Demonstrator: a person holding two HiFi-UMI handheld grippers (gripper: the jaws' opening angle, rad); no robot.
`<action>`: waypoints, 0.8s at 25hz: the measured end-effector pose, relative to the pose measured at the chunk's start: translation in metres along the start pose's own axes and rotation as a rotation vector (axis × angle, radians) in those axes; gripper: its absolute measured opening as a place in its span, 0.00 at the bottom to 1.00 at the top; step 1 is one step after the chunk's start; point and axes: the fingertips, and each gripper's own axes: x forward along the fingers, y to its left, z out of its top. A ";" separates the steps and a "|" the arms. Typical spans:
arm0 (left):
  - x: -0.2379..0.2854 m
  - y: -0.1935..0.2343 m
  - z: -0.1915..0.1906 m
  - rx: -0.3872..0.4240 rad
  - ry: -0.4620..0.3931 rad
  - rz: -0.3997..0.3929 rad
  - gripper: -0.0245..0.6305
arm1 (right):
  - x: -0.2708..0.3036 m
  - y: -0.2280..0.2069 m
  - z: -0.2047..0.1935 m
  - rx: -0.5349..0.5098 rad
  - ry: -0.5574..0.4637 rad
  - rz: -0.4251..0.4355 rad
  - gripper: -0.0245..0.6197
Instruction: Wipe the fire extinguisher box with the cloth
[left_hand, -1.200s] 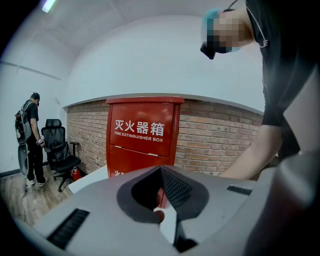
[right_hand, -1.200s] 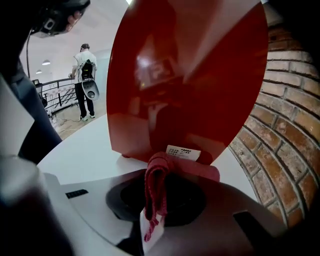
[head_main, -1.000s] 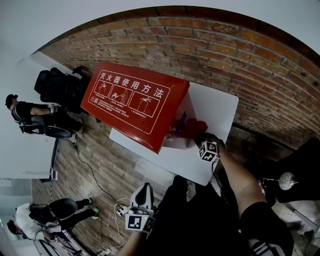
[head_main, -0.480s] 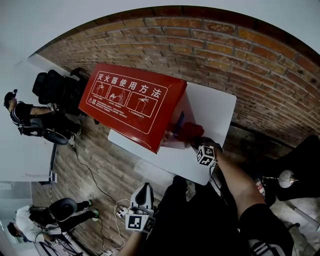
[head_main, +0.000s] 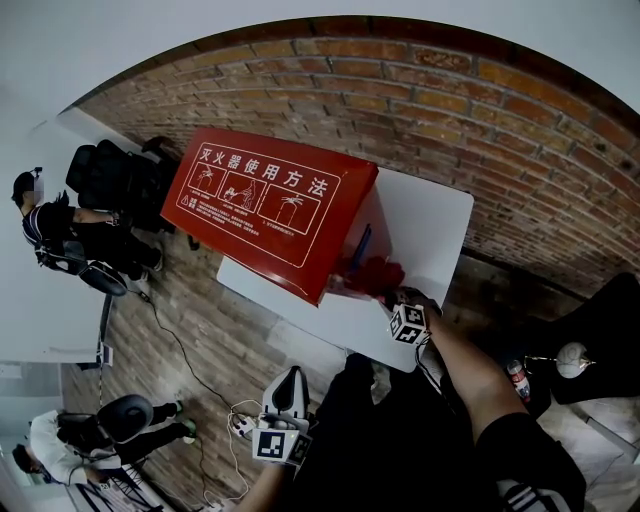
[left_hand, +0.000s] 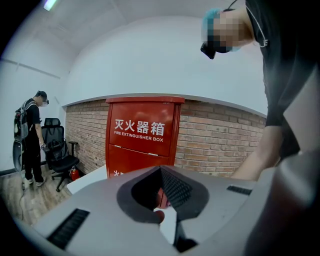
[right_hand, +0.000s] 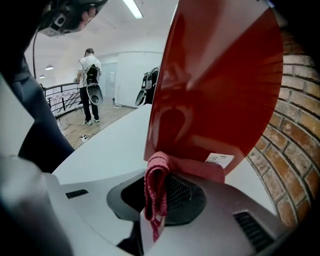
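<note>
Here, the left tongs (head_main: 287, 395) hang closed and empty, off the white tabletop (head_main: 430, 225). On it stands the red fire extinguisher box (head_main: 265, 205). The right tongs (head_main: 392, 298) clamp the red cloth (head_main: 370, 275) at its lower side.

The fire extinguisher box (right_hand: 220, 85) is glossy, smooth red (painted metal, by its look). The cloth (right_hand: 156, 185) is red woven fabric, the white surface (right_hand: 105, 150) smooth and matt, the wall (head_main: 480, 120) rough brick.

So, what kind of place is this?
Likely an office or studio: a brick wall, a black office chair, and a white table carrying the fire extinguisher box.
</note>
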 end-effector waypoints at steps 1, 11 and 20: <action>-0.001 0.001 -0.002 0.008 0.004 0.001 0.06 | 0.000 -0.001 0.000 -0.008 0.000 -0.006 0.14; 0.000 0.004 -0.006 0.008 0.003 -0.001 0.06 | -0.020 -0.012 0.020 -0.064 -0.049 -0.115 0.14; 0.006 -0.007 0.001 -0.019 -0.039 -0.034 0.06 | -0.051 -0.028 0.050 -0.071 -0.120 -0.198 0.14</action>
